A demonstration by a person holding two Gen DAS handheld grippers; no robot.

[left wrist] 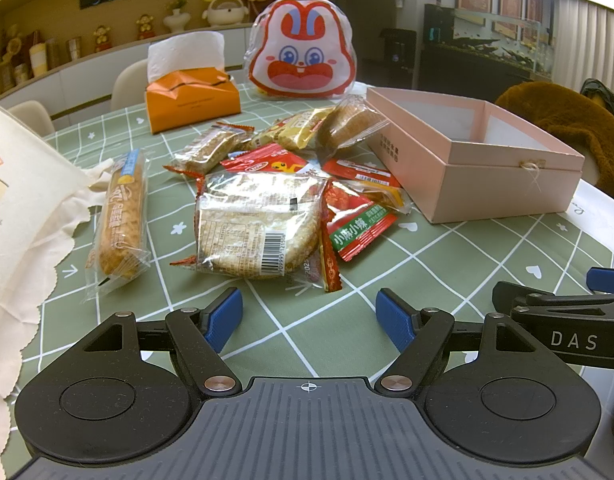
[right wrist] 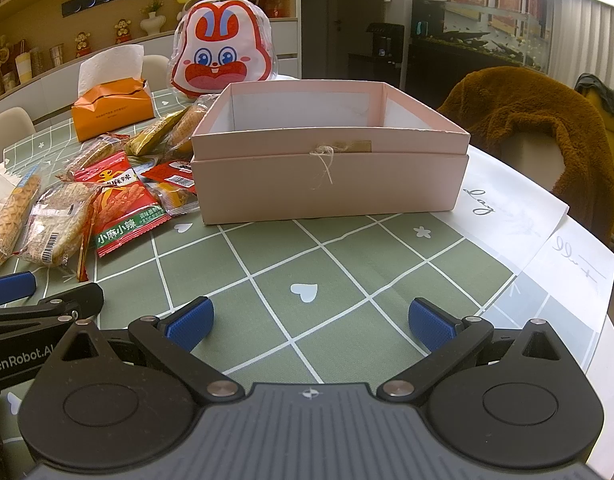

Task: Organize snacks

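Several wrapped snacks [left wrist: 263, 216] heaped on green checked tablecloth [right wrist: 307, 280], pink box [right wrist: 331, 176] beside them, both grippers' jaws spread

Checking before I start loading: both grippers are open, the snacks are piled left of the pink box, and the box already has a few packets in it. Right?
Not quite: the pink box holds no packets; the right wrist view shows only bare inner walls. The rest stands: the left gripper and right gripper are open, and the snack pile lies left of the box.
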